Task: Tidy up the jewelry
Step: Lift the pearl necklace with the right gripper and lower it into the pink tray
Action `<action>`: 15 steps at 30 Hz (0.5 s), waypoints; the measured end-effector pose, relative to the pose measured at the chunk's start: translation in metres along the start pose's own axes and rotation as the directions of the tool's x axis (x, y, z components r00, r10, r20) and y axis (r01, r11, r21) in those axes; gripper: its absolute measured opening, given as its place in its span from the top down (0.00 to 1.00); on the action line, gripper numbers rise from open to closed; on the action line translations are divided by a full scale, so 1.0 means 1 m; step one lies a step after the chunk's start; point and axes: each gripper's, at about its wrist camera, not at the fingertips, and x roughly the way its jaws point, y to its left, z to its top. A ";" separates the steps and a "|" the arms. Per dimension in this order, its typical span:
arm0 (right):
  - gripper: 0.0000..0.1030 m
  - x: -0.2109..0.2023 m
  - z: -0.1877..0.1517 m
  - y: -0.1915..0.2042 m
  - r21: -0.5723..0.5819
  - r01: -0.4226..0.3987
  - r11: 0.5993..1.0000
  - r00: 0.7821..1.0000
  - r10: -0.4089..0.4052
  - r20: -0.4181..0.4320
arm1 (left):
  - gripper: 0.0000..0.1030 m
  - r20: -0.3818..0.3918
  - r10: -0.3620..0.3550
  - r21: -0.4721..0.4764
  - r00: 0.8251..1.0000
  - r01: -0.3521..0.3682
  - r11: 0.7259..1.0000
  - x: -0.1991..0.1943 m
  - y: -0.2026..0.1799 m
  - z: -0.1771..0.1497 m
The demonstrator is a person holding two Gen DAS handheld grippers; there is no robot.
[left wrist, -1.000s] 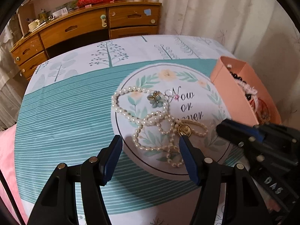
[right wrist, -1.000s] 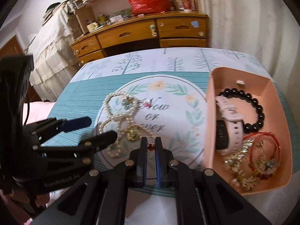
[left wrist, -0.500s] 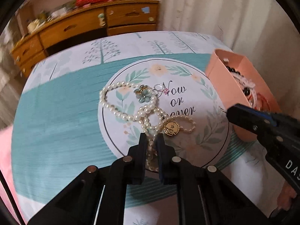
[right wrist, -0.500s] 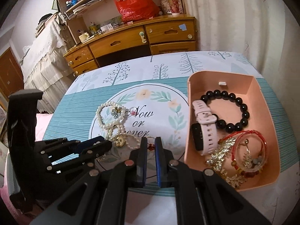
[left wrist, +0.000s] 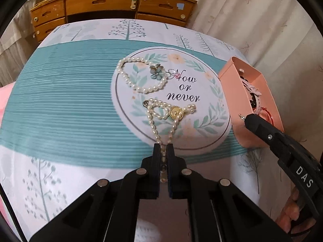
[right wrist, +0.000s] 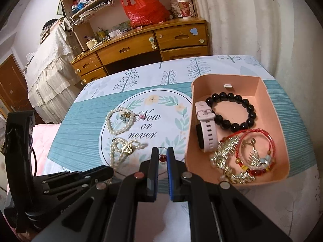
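Observation:
My left gripper [left wrist: 163, 148] is shut on the near end of a pearl necklace [left wrist: 161, 114] with a gold pendant, which trails forward over the round "Now or never" print. A pearl bracelet [left wrist: 141, 76], a blue flower charm [left wrist: 157, 73] and a pink-stone ring [left wrist: 174, 74] lie beyond it. My right gripper [right wrist: 162, 155] is shut on a ring with a red stone [right wrist: 162, 157], left of the pink box [right wrist: 280, 117]. The box holds a black bead bracelet [right wrist: 234, 109], a pink watch [right wrist: 206, 129], red bangles and gold pieces.
The table carries a teal and white printed cloth [left wrist: 60, 109]. A wooden desk with drawers [right wrist: 141, 46] and shelves stands behind the table. A curtain [right wrist: 262, 20] hangs at the right. A pink cushion [right wrist: 42, 139] lies at the left.
My left gripper closed on the pearl necklace and pulled its near end toward me, separating it from the pearl bracelet. My right gripper stayed shut on the red-stone ring and rose.

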 end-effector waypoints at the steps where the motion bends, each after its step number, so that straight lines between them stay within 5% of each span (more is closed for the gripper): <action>1: 0.93 -0.002 -0.001 -0.001 0.001 -0.003 1.000 1.000 0.003 -0.001 | 0.97 0.011 0.007 -0.002 1.000 -0.007 1.000 -0.005 0.001 -0.001; 5: 0.93 -0.013 -0.004 -0.005 0.002 -0.010 1.000 1.000 0.010 0.007 | 0.97 0.035 0.025 0.012 0.999 -0.025 1.000 -0.027 -0.004 0.003; 15: 0.93 -0.041 -0.001 -0.013 -0.021 -0.021 1.000 0.999 0.021 0.038 | 0.97 0.110 -0.060 0.058 0.992 0.054 0.997 -0.094 -0.032 0.027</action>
